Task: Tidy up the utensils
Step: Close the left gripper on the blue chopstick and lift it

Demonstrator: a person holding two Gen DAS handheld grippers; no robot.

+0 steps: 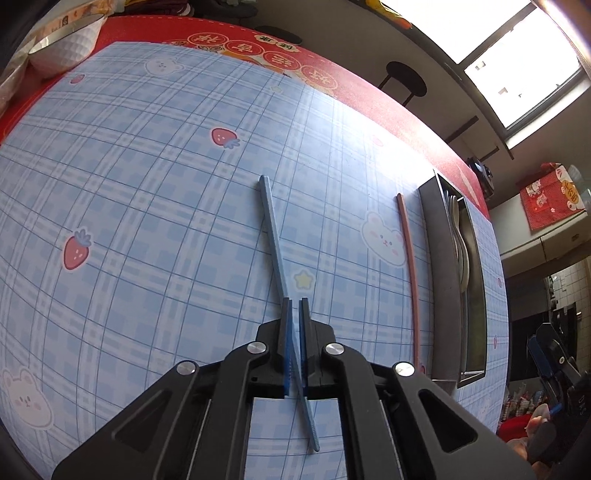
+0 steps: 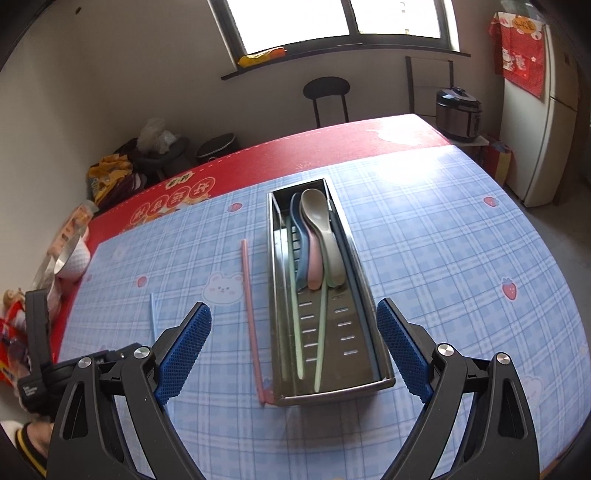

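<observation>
Left wrist view: your left gripper (image 1: 294,306) is pinching the blue chopstick (image 1: 273,236) between its fingers (image 1: 285,332), which are standing almost together on the thin stick. The chopstick is running on past the fingertips over the bench (image 1: 147,184) and also back under the gripper body. Whether its far end is touching the cloth, you cannot tell.

To the right, a pink chopstick (image 1: 408,266) is lying flat on the blue plaid cloth, just beside the long metal utensil tray (image 1: 436,277), and pale spoons (image 1: 460,243) are lying inside that tray. Your right gripper (image 1: 554,365) is showing at the right edge.

In the right wrist view, the right gripper (image 2: 293,343) is holding its fingers (image 2: 184,350) wide apart with nothing between them, and it is hanging over the near end of the utensil tray (image 2: 369,295). Grey, pink and blue spoons (image 2: 317,236) and green chopsticks (image 2: 295,314) are lying lengthwise in the tray.

The plaid cloth, printed with bears and strawberries, is covering most of the bench, and a red mat (image 2: 295,147) is showing along the far edge. A white bowl (image 2: 72,258) is sitting at the left edge of the bench. Beyond, a black stool (image 2: 327,92) is standing under a bright window (image 2: 332,18), with a cooker (image 2: 460,114) and a fridge (image 2: 539,129) at the right.
</observation>
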